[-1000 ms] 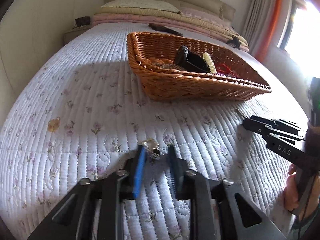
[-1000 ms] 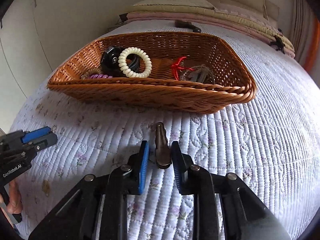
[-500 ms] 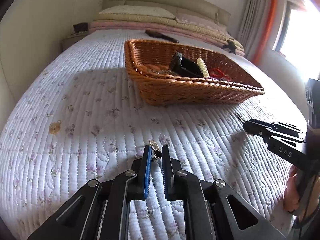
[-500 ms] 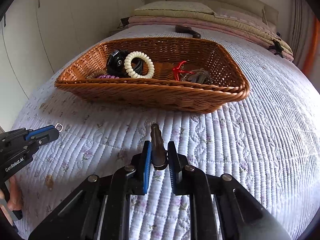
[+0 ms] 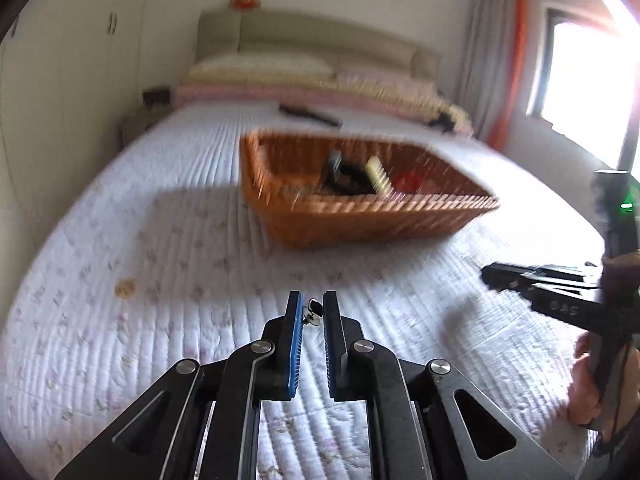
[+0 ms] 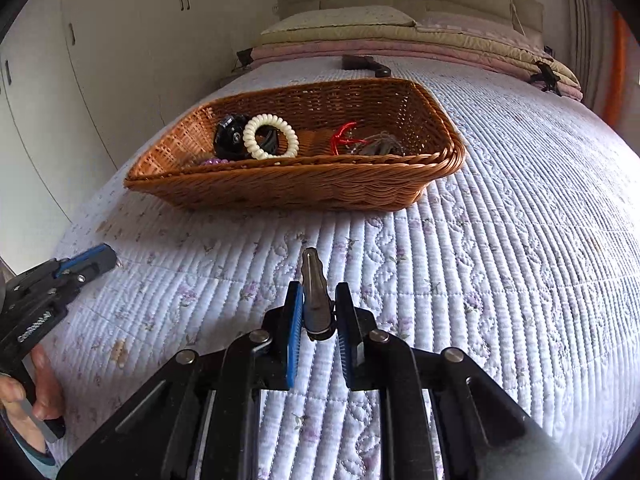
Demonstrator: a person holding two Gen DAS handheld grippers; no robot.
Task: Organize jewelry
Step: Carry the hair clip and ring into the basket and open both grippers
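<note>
Left wrist view, blurred: a small metal ring (image 5: 312, 312) sits pinched between the blue pads of the left claw (image 5: 312, 310), whose jaws are nearly closed on it, above the quilted bed (image 5: 180, 280). Right wrist view: a dark metal hair clip (image 6: 315, 296) is clamped lengthwise in the right claw (image 6: 318, 304), its tip sticking out forward past the narrowly parted jaws, over the quilt. Beyond both, a wicker basket (image 6: 288, 186) rests on the bed, holding a cream spiral hair tie (image 6: 270, 136) that leans on a black item (image 6: 232, 140), with a red piece (image 6: 344, 138) and a grey tangle (image 6: 380, 146) nearby.
</note>
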